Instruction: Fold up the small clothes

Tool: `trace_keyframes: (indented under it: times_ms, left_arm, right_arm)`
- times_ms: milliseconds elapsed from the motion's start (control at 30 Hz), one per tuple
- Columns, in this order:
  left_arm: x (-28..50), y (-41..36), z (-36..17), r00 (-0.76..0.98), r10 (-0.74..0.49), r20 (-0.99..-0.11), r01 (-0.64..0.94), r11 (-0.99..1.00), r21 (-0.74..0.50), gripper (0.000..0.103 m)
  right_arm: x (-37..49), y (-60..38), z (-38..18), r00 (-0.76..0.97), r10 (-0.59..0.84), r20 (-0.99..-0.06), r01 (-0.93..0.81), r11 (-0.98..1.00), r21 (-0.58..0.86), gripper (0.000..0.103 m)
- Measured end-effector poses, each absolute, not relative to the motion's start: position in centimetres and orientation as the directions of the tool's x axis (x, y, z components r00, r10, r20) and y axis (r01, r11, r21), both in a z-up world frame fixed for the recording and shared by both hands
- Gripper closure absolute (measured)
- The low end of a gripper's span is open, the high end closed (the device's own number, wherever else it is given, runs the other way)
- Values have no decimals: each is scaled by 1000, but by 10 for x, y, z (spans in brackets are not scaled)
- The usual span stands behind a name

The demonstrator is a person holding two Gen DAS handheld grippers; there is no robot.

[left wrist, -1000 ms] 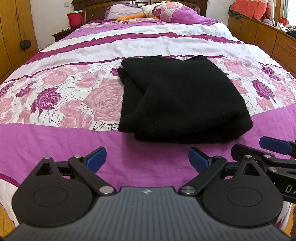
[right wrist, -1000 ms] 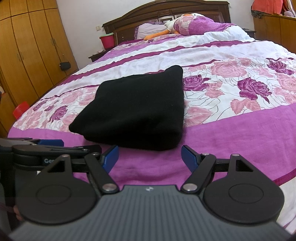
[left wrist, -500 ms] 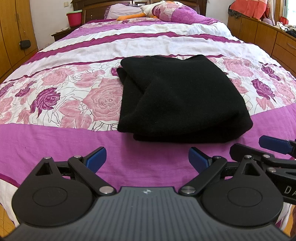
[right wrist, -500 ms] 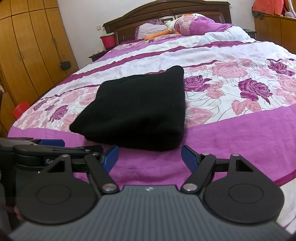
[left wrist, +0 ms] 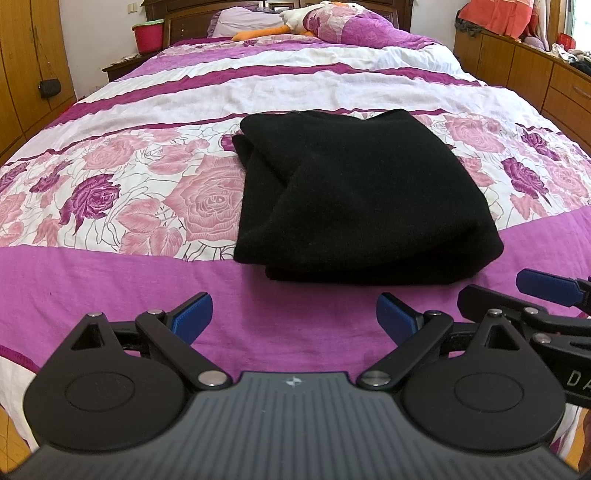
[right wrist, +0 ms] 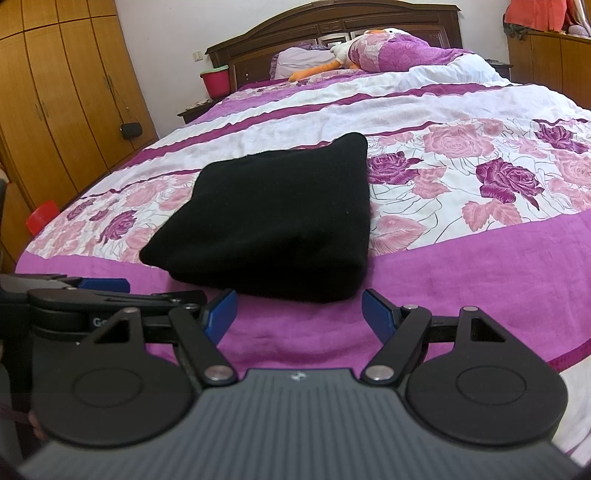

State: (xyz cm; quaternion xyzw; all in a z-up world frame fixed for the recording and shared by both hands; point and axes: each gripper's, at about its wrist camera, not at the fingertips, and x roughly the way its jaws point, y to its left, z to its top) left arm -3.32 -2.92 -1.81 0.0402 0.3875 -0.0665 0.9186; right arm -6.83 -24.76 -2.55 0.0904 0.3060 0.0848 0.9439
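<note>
A black garment (left wrist: 354,199) lies folded into a thick rectangle on the purple and floral bedspread (left wrist: 110,280); it also shows in the right wrist view (right wrist: 273,218). My left gripper (left wrist: 294,319) is open and empty, a little short of the garment's near edge. My right gripper (right wrist: 299,312) is open and empty, close to the garment's near fold. The right gripper shows at the right edge of the left wrist view (left wrist: 546,291), and the left gripper at the left edge of the right wrist view (right wrist: 103,286).
Pillows and a stuffed toy (left wrist: 295,26) lie at the head of the bed. A red bucket (right wrist: 215,82) stands on a nightstand. Wooden wardrobes (right wrist: 62,96) line the left wall and wooden drawers (left wrist: 535,74) the right.
Both grippers have drifted very slightly; the garment has not moved and both grippers stay open.
</note>
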Motion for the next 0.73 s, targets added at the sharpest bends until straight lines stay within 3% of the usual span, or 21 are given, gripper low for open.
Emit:
trace_keyframes:
  times_ms: [733]
  left_arm:
    - [-33, -29, -15, 681, -100, -726, 158, 987, 12, 6]
  right_arm:
    - [-68, -247, -22, 800, 216, -560, -110, 970, 218, 27]
